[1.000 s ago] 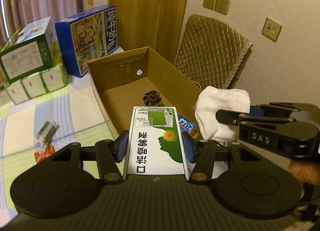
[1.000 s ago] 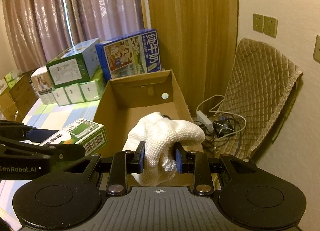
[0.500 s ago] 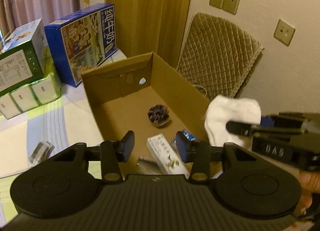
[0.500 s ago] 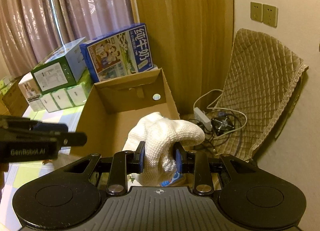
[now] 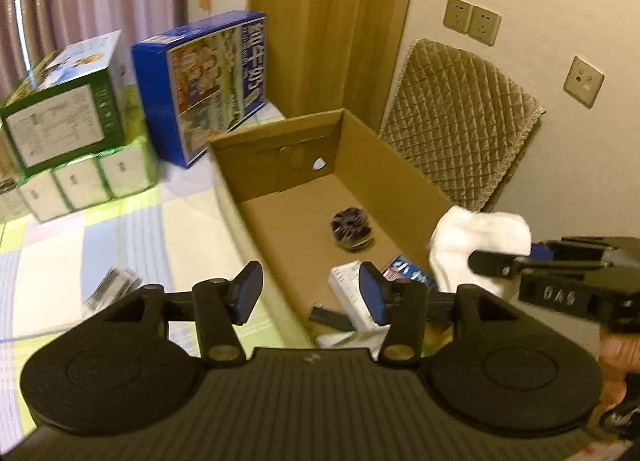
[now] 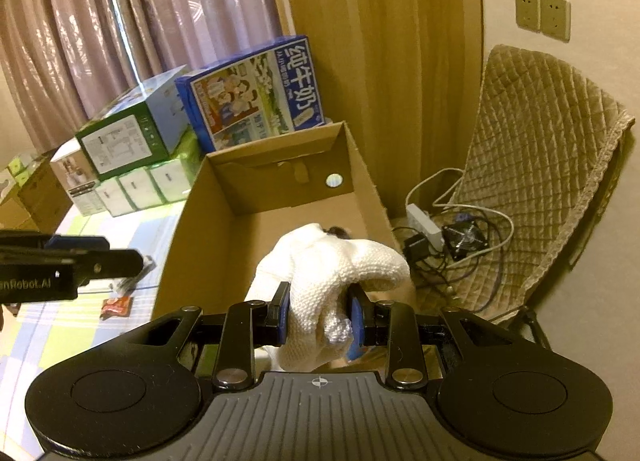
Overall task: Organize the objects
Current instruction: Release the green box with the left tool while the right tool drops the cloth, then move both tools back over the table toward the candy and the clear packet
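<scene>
The white knitted cloth (image 6: 332, 281) sits bunched between the right gripper (image 6: 319, 319) fingers, both blue pads pressed into it, a firm pinch. Its bulk runs forward from the fingers and curls over to the right, with a lobe drooping past the right pad. Seen from the left wrist, the same cloth (image 5: 476, 247) hangs off the tip of the right gripper (image 5: 516, 261) just above the right-hand wall of the cardboard box (image 5: 400, 165).

The left gripper (image 5: 310, 293) is spread wide, nothing between its fingers (image 5: 248, 291). Straight ahead of them lies the open box, long axis running away from the fingers toward the curtain wall. On its floor: a dark round scrunchie-like thing (image 5: 352, 229) ahead of the right finger, a white carton (image 5: 348, 285) lying flat just behind that finger's pad, and a blue packet (image 5: 404, 269) beside it to the right.

Left of the left finger, a small grey packet (image 5: 114, 285) lies on the striped sheet (image 5: 80, 237). Farther out stand a blue milk carton box (image 5: 208, 81) and a green box (image 5: 64, 117). Right of the box leans a quilted chair (image 6: 540, 165).
</scene>
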Action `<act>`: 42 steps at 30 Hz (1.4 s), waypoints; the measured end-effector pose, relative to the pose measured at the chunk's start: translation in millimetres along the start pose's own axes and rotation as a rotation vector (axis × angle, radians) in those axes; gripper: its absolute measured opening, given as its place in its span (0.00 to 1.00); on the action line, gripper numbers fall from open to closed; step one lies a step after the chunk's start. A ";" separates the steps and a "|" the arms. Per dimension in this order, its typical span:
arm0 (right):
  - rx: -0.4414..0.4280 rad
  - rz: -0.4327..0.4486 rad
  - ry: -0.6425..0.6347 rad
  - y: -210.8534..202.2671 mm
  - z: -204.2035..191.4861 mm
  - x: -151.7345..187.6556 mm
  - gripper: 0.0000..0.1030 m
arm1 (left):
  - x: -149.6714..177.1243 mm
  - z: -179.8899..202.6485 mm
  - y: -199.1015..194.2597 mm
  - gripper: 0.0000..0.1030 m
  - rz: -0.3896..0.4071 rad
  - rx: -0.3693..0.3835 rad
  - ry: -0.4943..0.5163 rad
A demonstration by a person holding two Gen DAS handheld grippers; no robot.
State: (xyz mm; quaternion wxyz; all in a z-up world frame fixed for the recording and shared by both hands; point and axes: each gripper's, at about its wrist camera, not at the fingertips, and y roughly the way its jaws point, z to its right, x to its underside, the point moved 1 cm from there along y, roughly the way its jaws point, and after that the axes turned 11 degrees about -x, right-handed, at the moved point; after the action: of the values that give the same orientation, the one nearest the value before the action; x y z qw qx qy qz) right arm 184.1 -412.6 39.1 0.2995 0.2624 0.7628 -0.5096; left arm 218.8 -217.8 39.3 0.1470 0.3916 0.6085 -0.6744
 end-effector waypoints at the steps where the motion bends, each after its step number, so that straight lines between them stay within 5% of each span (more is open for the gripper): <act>1: -0.006 -0.001 0.001 -0.9 -1.7 1.4 0.26 | 4.1 -3.2 -3.2 0.46 -0.002 0.000 -0.002; 13: -0.034 0.016 0.001 -3.4 -13.6 4.3 0.28 | 38.1 -21.6 -21.6 0.50 -0.018 -0.009 -0.043; 16: -0.050 0.076 0.004 -4.0 -13.6 -2.1 0.63 | 38.6 -24.0 -22.2 0.50 -0.017 -0.013 -0.052; 32: -0.066 0.140 0.059 -41.4 -18.6 5.5 0.66 | 60.2 -39.4 -40.1 0.55 -0.021 -0.031 -0.108; 42: -0.109 0.149 0.029 -69.9 -64.1 20.7 0.86 | 80.5 -60.5 -80.4 0.68 0.001 -0.061 -0.143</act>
State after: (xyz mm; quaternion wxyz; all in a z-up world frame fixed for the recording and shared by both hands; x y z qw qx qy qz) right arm 108.5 -374.7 86.7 0.3393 0.3090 0.7719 -0.4399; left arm 133.4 -121.4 41.9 0.2024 0.3379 0.6166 -0.6817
